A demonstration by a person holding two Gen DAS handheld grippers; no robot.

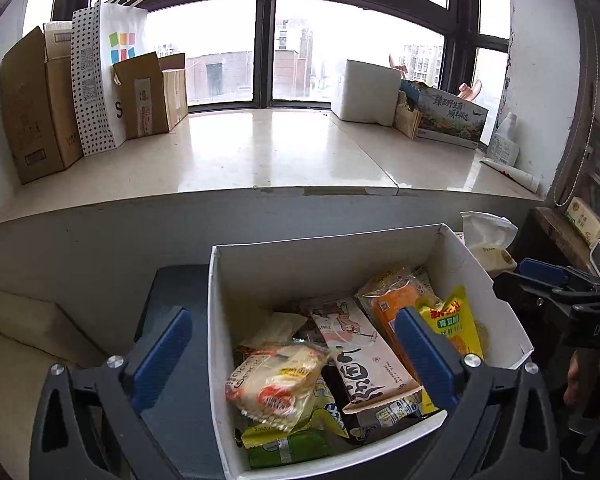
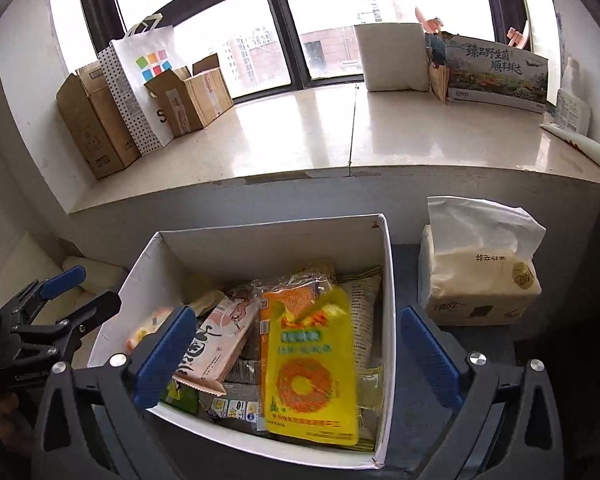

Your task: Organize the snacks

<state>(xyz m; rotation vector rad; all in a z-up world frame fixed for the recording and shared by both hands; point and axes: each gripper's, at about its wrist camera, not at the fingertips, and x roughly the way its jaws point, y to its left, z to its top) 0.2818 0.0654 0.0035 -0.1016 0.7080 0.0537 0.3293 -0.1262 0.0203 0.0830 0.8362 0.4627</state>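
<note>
A white open box stands on a dark surface and holds several snack packets. A yellow packet lies on top at the right side, blurred in the right wrist view. A pink-and-white packet lies in the middle, and a clear bread packet lies at the front left. My left gripper is open and empty above the box. My right gripper is open and empty above the box's near right corner; it also shows in the left wrist view.
A tissue pack stands right of the box. Behind is a wide stone window sill with cardboard boxes and a white paper bag at left, a white block and a printed carton at right.
</note>
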